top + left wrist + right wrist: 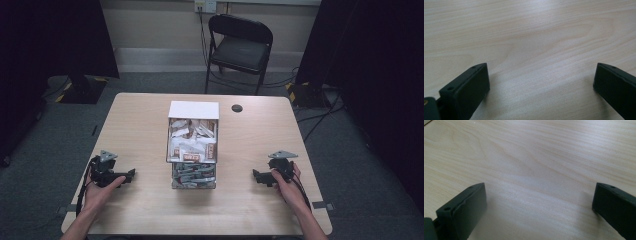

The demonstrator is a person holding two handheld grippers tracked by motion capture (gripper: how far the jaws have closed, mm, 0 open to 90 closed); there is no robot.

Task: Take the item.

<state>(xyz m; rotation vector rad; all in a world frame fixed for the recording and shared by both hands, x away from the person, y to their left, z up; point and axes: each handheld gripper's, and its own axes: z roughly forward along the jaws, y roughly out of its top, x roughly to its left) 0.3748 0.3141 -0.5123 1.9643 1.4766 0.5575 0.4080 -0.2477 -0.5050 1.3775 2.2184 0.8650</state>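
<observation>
Flanking the packet box — 2 grippers, left and right, jaws apparently wide, nothing between.

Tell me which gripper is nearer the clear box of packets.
Left, by a small margin. The left gripper rests on the table to the left of the clear box of packets; the right gripper rests slightly farther off on its right. Both jaws open.

Light wood table with rounded corners, small black round cap near its far edge. Grey carpet floor. Black folding chair behind table, against pale wall. Wall socket up top, cables trailing over the floor at right. Dark curtains on both sides. Dim, even light.
</observation>
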